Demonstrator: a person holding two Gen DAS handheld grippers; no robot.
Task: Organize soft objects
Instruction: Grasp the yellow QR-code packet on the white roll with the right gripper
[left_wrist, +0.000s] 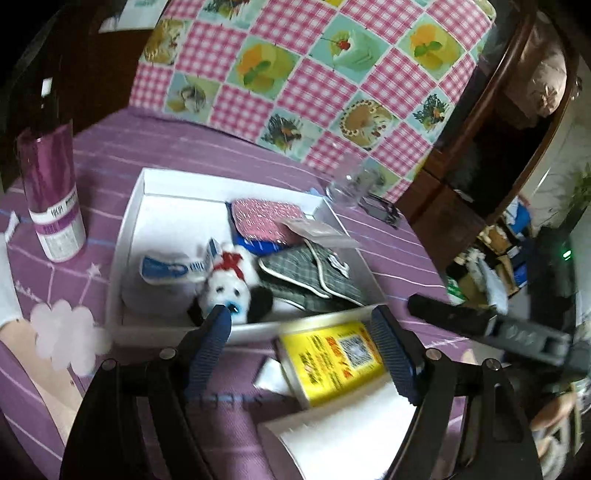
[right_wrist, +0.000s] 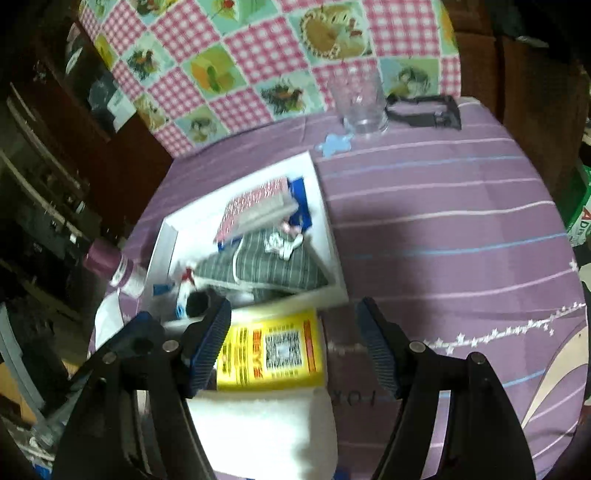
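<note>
A white box (left_wrist: 129, 221) on the purple cloth holds a panda plush (left_wrist: 229, 284), a grey plaid cloth item (left_wrist: 314, 269), a red patterned pouch (left_wrist: 262, 218) and a blue-white packet (left_wrist: 166, 267). A white towel roll with a yellow label (left_wrist: 332, 354) lies in front of the box. My left gripper (left_wrist: 299, 325) is open, its jaws on either side of the yellow label end. My right gripper (right_wrist: 295, 328) is open just above the same roll (right_wrist: 273, 350). The box (right_wrist: 328, 221) shows beyond it.
A purple spray can (left_wrist: 51, 195) stands left of the box. A clear glass (right_wrist: 360, 99) and black glasses (right_wrist: 424, 110) sit at the table's far edge, by a checkered chair back (left_wrist: 314, 66). Dark wooden furniture (left_wrist: 480, 177) stands to the right.
</note>
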